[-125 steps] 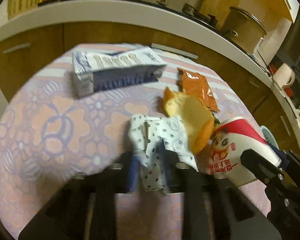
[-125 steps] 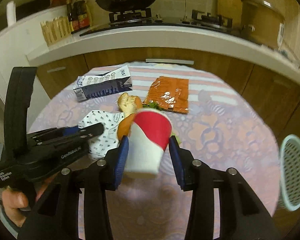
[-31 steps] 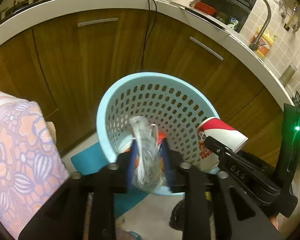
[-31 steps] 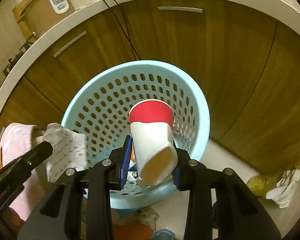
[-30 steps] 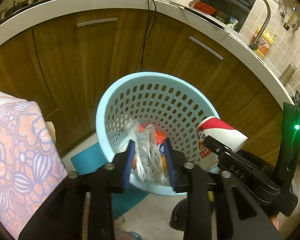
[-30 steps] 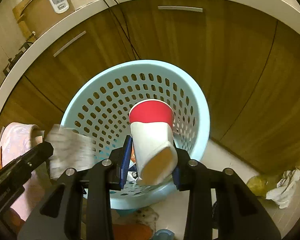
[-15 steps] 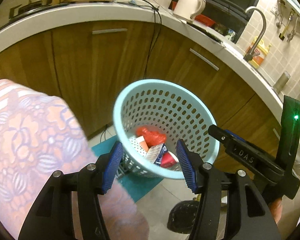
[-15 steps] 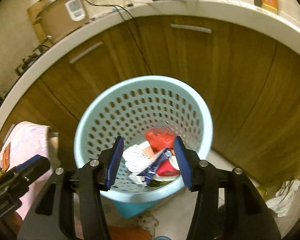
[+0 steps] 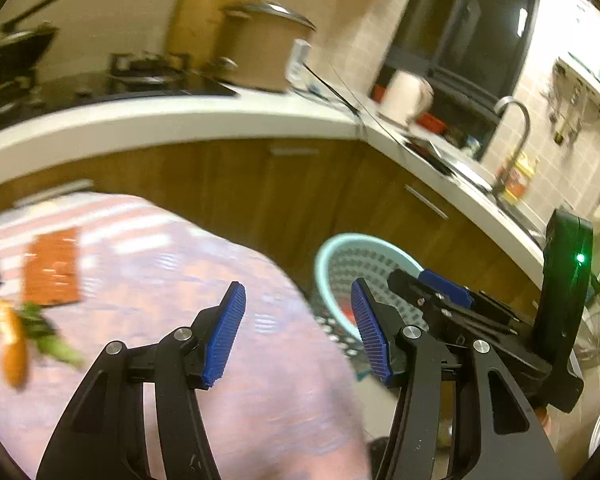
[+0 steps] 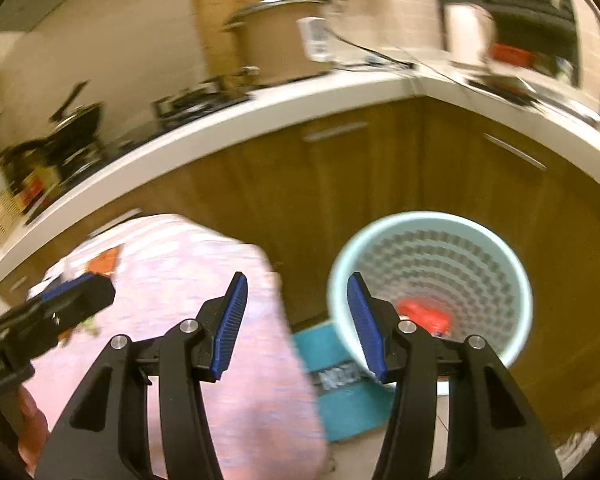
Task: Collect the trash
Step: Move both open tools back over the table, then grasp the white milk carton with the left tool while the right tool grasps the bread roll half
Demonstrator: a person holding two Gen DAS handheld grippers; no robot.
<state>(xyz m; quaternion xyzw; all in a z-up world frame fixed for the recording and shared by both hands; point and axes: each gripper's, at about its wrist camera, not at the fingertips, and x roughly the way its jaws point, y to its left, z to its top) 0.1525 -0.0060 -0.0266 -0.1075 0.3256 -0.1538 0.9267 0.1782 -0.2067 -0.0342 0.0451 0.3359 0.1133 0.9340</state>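
My left gripper (image 9: pixel 298 330) is open and empty, above the right edge of the table with the pink flowered cloth (image 9: pixel 180 280). My right gripper (image 10: pixel 296 326) is open and empty, between the table (image 10: pixel 204 280) and the light blue perforated basket (image 10: pixel 512 280) on the floor. The basket (image 9: pixel 332 252) holds red and white trash (image 10: pixel 424 316). On the table lie an orange wrapper (image 9: pixel 52 266), an orange peel (image 9: pixel 12 344) and green scraps (image 9: pixel 50 340). The right gripper shows in the left wrist view (image 9: pixel 440 284), and the left one in the right wrist view (image 10: pixel 72 292). Both views are blurred.
A curved white counter (image 9: pixel 180 120) over brown cabinets (image 10: pixel 340 184) runs behind the table and basket, with a stove, a rice cooker (image 9: pixel 260 52), a kettle and a sink tap. A teal mat (image 10: pixel 340 384) lies under the basket. Crumpled paper lies on the floor at the right.
Both grippers let go of the patterned paper and the red cup into the basket. Both have since swung up and left, from over the basket towards the table.
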